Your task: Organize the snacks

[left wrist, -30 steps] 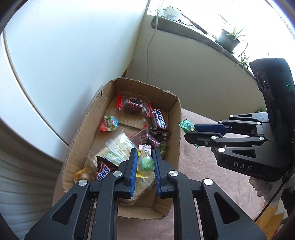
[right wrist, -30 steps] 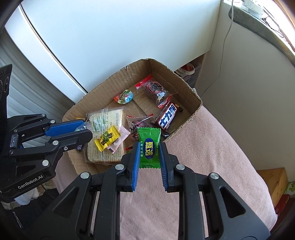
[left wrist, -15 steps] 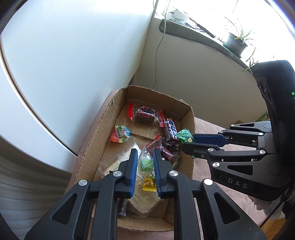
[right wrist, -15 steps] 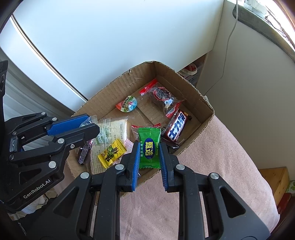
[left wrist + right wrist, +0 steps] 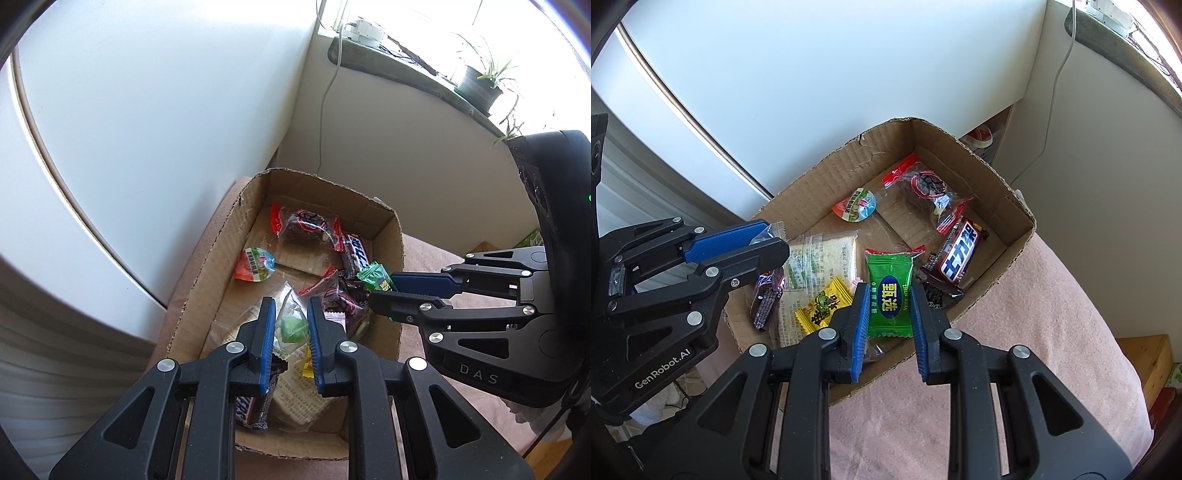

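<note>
An open cardboard box sits on a pink cloth. My left gripper hangs over its near end, shut on a clear-wrapped green candy. My right gripper is over the box's right side, shut on a green packet candy. Inside lie a red-ended wrapped brownie, a chocolate bar, a round jelly cup, a cracker pack, a yellow candy and a mini Snickers.
The pink cloth runs right of the box. A white cabinet front stands close behind and to the left. A window sill with a potted plant and a hanging cable are at the back. A wooden crate stands low on the right.
The right gripper has carried the green packet from beside the box over its rim to above the snacks. The left gripper, still holding its candy, sits a little higher over the box.
</note>
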`<state>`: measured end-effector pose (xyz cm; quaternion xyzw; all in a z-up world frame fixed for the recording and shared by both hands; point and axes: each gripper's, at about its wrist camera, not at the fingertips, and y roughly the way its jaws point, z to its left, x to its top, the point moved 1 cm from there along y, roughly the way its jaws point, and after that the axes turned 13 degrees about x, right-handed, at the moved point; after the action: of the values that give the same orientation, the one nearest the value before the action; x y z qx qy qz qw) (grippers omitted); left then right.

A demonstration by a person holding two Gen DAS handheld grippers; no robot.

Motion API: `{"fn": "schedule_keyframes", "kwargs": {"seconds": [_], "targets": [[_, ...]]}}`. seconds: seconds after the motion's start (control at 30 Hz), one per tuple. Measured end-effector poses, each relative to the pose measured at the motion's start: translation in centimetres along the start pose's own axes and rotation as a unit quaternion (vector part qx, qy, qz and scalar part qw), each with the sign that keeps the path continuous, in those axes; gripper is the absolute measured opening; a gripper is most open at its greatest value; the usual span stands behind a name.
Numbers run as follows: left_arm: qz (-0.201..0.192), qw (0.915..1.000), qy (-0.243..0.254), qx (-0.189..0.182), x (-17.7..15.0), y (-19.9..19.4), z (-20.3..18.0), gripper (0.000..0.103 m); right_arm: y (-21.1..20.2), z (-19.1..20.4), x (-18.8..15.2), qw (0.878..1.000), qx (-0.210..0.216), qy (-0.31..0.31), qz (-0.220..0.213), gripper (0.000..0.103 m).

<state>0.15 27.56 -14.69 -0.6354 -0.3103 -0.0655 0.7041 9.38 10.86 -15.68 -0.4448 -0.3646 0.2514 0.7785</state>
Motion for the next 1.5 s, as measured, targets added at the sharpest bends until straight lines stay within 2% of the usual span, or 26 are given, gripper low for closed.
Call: {"fn": "schedule_keyframes", "kwargs": {"seconds": [0.47,0.57,0.67,0.7,0.73,0.8,0.93,1.0,1.1,1.33,1.5], "targets": [[-0.001,0.9999,0.005,0.012,0.0,-0.2,0.1,0.018,-0.2,0.1,0.1,1.0,-0.008,-0.006,-0.005,0.024],[-0.002,0.9999,0.004,0.015,0.0,-0.4,0.2,0.024,-0.3,0.0,-0.1,1.0,-0.012,-0.006,-0.007,0.025],[-0.003,0.9998,0.003,0.017,-0.1,-0.6,0.4,0.026,-0.7,-0.2,-0.2,1.0,-0.015,-0.004,-0.011,0.037],[-0.004,0.9998,0.003,0.017,-0.1,-0.7,0.4,0.033,-0.8,-0.2,-0.3,1.0,-0.016,-0.004,-0.014,0.045],[-0.005,0.9998,0.003,0.018,-0.1,-0.7,0.4,0.044,-1.0,-0.2,-0.4,1.0,-0.018,-0.004,-0.017,0.05],[-0.008,0.9997,0.002,0.022,-0.2,-1.0,0.5,0.053,-1.4,-0.2,-0.6,1.0,-0.019,-0.004,-0.021,0.053],[-0.01,0.9996,-0.001,0.028,-0.2,-1.3,0.7,0.062,-2.4,-0.3,-1.2,0.999,-0.028,0.0,-0.033,0.065],[-0.011,0.9995,-0.001,0.03,-0.3,-1.6,0.7,0.062,-3.0,-0.4,-1.6,0.999,-0.028,0.005,-0.039,0.065],[-0.012,0.9993,-0.004,0.035,-0.5,-2.1,0.8,0.069,-3.9,-0.2,-2.3,0.998,-0.03,0.009,-0.048,0.065],[-0.017,0.9985,-0.006,0.052,-1.1,-4.0,0.6,0.07,-6.2,0.8,-3.7,0.996,-0.043,0.01,-0.075,0.066],[-0.026,0.9979,-0.018,0.057,-1.7,-5.9,0.7,0.07,-8.2,1.8,-4.8,0.993,-0.05,0.019,-0.104,0.074]]}}
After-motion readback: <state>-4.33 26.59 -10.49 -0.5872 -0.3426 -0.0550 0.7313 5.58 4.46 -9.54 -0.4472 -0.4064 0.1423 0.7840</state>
